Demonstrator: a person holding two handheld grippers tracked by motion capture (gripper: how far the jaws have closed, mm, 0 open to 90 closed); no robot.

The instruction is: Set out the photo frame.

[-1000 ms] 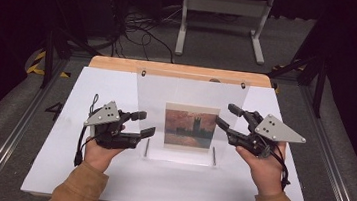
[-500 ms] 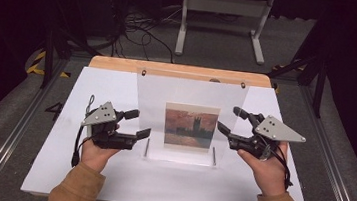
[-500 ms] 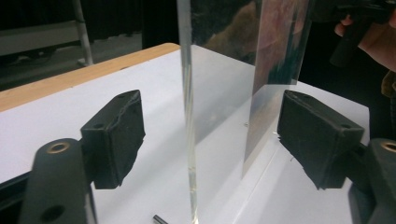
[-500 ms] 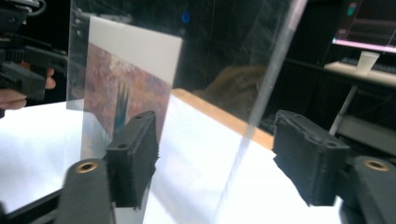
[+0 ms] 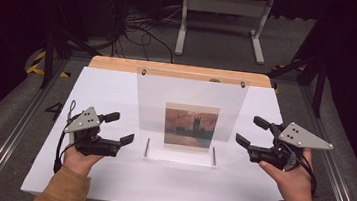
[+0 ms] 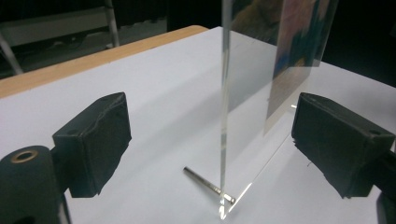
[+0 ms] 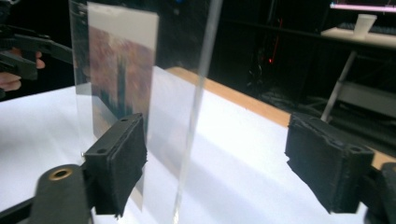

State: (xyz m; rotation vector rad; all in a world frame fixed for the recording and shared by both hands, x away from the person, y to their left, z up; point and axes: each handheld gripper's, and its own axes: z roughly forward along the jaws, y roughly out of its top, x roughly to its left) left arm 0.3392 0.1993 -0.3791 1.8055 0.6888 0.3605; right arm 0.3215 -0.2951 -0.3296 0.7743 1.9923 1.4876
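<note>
A clear acrylic panel (image 5: 190,101) stands upright on the white table (image 5: 108,173), with a picture of a building at sunset (image 5: 190,127) set in it. Two metal pins (image 5: 147,146) lie at its foot. My left gripper (image 5: 121,127) is open just left of the panel, and my right gripper (image 5: 248,130) is open just right of it; neither touches it. In the left gripper view the panel's edge (image 6: 225,93) rises between the open jaws of that gripper (image 6: 212,135). The right gripper view shows the panel edge (image 7: 196,107) and picture (image 7: 119,70) between the jaws of that gripper (image 7: 224,163).
A wooden strip (image 5: 179,71) runs along the table's far edge. Beyond it stand a white metal frame (image 5: 224,7) and loose cables (image 5: 139,26) on the floor. Metal rails (image 5: 343,188) flank the table.
Both grippers have drawn outward from the panel's side edges, the left one to the left and the right one to the right. The panel has not moved.
</note>
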